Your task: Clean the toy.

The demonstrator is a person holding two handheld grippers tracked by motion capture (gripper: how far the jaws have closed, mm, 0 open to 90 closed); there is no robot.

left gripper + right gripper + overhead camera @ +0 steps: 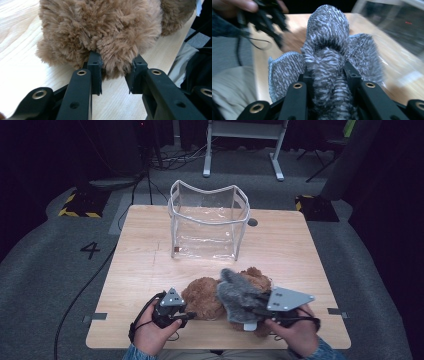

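Brown plush toy pinned to table by left gripper, jaws narrowed into fur, likely to steady it. Just right of toy, grey knit cloth bunched between right gripper jaws, clamped tight, lifted over toy's right side, probably for bagging. Beyond toy, clear bag standing open, well apart.

tan plush toy, grey-and-white flecked cloth (streaky), clear bag white-edged.
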